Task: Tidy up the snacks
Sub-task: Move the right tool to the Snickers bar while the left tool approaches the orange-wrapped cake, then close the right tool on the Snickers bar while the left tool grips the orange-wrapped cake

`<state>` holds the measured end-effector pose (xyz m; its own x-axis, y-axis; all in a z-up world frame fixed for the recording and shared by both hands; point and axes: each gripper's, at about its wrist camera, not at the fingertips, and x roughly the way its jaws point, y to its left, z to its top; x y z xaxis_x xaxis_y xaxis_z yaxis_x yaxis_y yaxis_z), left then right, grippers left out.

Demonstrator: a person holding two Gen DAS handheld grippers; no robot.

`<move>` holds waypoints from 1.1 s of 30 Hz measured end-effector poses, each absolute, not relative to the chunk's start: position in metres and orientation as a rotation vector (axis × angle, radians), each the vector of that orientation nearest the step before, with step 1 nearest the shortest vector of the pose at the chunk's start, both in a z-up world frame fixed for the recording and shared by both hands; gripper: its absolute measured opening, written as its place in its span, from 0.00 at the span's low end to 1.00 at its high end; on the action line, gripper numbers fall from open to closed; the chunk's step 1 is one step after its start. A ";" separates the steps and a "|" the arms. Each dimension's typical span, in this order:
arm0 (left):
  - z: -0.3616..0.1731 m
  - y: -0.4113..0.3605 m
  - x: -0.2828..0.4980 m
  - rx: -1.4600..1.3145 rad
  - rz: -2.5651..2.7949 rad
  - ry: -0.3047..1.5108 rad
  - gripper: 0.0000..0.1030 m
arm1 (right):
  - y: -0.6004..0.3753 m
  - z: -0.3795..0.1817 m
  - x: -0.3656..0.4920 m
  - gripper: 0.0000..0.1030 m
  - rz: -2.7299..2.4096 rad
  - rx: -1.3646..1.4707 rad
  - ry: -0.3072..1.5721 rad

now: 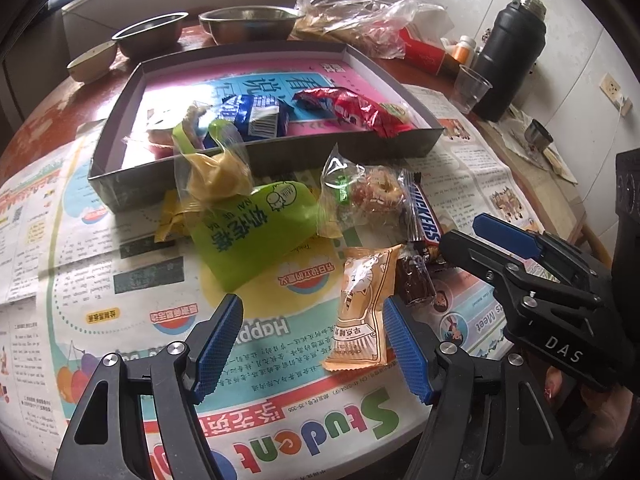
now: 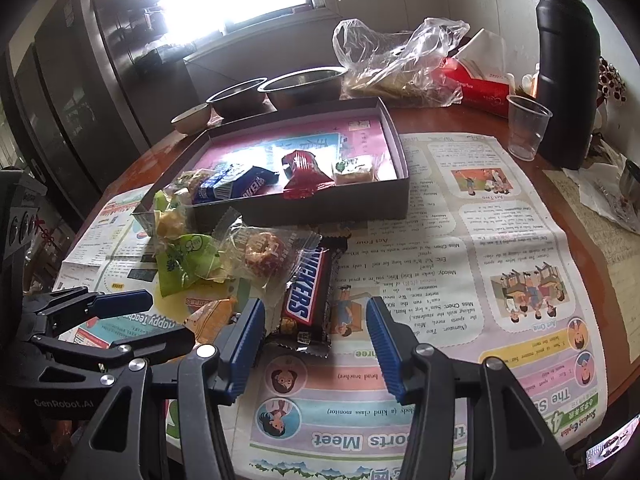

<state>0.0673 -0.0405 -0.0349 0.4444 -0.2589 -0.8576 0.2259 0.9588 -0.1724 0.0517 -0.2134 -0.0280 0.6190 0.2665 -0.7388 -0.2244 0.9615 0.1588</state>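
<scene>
In the left wrist view my left gripper [image 1: 312, 346] is open low over the newspaper. An orange snack packet [image 1: 362, 312] lies between its fingers, close to the right pad [image 1: 406, 354], and the left pad stands well clear of it. In the right wrist view my right gripper [image 2: 316, 342] is open too. The near end of a Snickers bar [image 2: 308, 292] lies between its fingertips, untouched. A green packet [image 1: 256, 232], a clear-wrapped ring cookie [image 1: 372, 196] and a yellow sweet [image 1: 216, 176] lie in front of the dark tray [image 1: 264, 156]. That tray holds a blue packet [image 1: 256, 116] and a red packet [image 1: 356, 110].
Behind the tray [image 2: 328, 204] stand two steel bowls [image 2: 304, 84], a crumpled plastic bag [image 2: 400, 56] and a red box [image 2: 480, 88]. A clear cup [image 2: 528, 124] and a black flask [image 2: 568, 68] are at the far right. The left gripper [image 2: 172, 318] reaches in beside the right one.
</scene>
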 end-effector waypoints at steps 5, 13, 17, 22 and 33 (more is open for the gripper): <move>-0.039 -0.042 0.069 -0.035 -0.314 1.076 0.72 | -0.209 -0.035 0.057 0.51 0.286 0.039 0.877; -0.045 -0.045 0.073 -0.022 -0.312 1.078 0.72 | -0.204 -0.047 0.065 0.51 0.280 0.002 0.910; -0.045 -0.040 0.075 -0.030 -0.299 1.076 0.72 | -0.198 -0.049 0.066 0.51 0.282 -0.030 0.906; -0.045 -0.037 0.075 -0.035 -0.297 1.073 0.72 | -0.188 -0.052 0.068 0.51 0.274 -0.108 0.879; -0.046 -0.048 0.076 0.016 -0.285 1.071 0.72 | -0.194 -0.055 0.070 0.43 0.246 -0.148 0.835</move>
<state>0.0756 -0.0475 -0.0455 0.4459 -0.2226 -0.8670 0.2380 0.9632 -0.1248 0.0704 -0.1942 -0.0548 0.6449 0.1573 -0.7479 -0.2727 0.9615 -0.0329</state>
